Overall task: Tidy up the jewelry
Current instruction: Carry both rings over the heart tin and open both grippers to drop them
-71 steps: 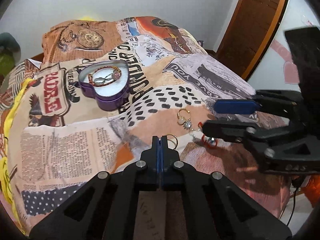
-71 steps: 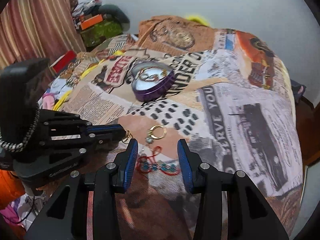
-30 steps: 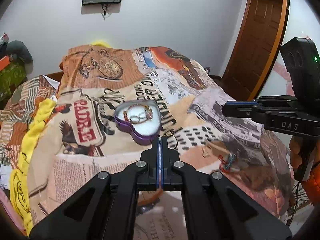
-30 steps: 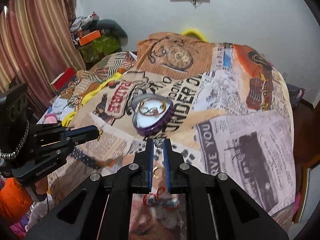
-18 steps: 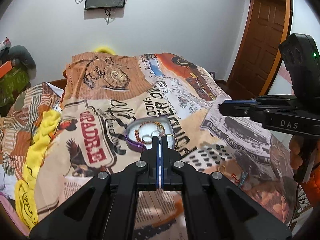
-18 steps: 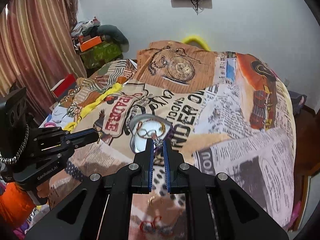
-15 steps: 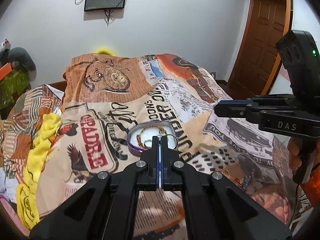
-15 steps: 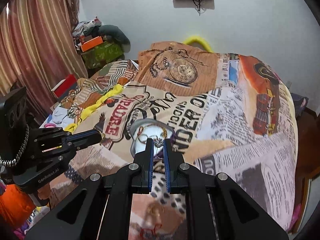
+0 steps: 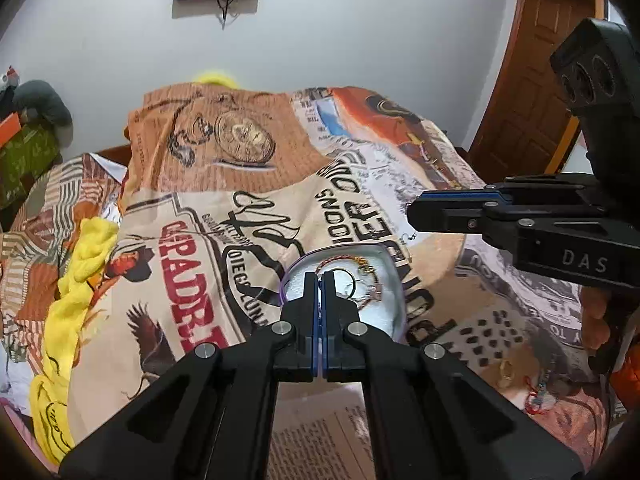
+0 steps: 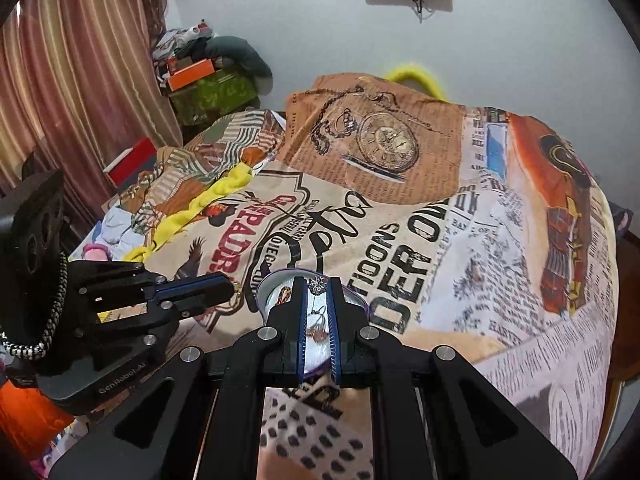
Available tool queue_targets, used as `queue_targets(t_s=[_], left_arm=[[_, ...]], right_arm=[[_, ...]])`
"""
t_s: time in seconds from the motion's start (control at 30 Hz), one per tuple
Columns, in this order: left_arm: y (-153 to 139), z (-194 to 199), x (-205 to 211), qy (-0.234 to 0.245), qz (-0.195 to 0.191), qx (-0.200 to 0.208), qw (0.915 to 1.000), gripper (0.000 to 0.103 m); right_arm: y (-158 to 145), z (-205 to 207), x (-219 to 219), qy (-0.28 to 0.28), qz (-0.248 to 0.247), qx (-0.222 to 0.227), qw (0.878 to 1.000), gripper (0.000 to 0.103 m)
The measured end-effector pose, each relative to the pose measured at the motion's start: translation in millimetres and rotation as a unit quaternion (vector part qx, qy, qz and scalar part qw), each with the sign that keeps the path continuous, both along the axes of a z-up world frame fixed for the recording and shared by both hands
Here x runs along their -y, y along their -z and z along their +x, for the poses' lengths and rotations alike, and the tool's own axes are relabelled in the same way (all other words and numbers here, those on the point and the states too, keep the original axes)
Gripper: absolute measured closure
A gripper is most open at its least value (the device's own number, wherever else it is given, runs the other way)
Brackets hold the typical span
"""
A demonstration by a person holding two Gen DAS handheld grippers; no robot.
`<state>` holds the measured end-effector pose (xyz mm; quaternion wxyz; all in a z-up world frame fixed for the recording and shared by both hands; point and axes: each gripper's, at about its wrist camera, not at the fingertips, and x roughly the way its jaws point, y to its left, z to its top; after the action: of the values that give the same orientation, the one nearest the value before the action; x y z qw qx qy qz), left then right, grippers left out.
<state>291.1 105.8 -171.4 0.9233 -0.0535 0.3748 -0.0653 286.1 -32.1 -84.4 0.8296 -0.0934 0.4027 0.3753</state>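
A purple heart-shaped tin (image 9: 394, 280) with a white lining lies on the printed bedspread and holds a beaded bracelet (image 9: 362, 266) and rings. My left gripper (image 9: 320, 276) is shut on a thin gold ring (image 9: 347, 280), held just above the tin's left part. My right gripper (image 10: 317, 286) is shut on a small silver pendant (image 10: 317, 285) that hangs over the tin (image 10: 268, 286). The right gripper also shows at the right of the left wrist view (image 9: 416, 210).
A gold ring (image 9: 507, 372) and a red and blue beaded bracelet (image 9: 540, 394) lie on the bedspread (image 9: 208, 208) near its right front edge. A yellow cloth (image 9: 80, 280) lies along the left. A wooden door (image 9: 536, 80) stands at the right.
Both grippers lifted off the bedspread with their pieces and moved forward over the heart tin. The right gripper closed on the pendant; 2.4 s ago it was open.
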Motion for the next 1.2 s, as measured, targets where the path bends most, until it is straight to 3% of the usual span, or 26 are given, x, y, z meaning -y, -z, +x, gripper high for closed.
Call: queue_targets(t_s=[0.23,0.63,1.13,1.2], left_arm=[[16,19,-11,0.003,-0.028,-0.025,0.9993,0.103],[29,34,-1,0.018,-0.005,-0.042,0.9989,0.103],[28,37,0,0.017,0.003,-0.05,0.9986,0.103],[25,34,0,0.014,0.004,-0.049,0.9987,0.103]], right_arm=[[18,18,-17,-0.015,-0.007,-0.03,0.999,0.094],[50,38,-31,-0.02,-0.028,-0.079,0.996,0.094],[55,36,-33,-0.016,-0.053,-0.085,0.995,0.094],[53,33,-32,-0.015,-0.059,-0.079,0.995,0.09]])
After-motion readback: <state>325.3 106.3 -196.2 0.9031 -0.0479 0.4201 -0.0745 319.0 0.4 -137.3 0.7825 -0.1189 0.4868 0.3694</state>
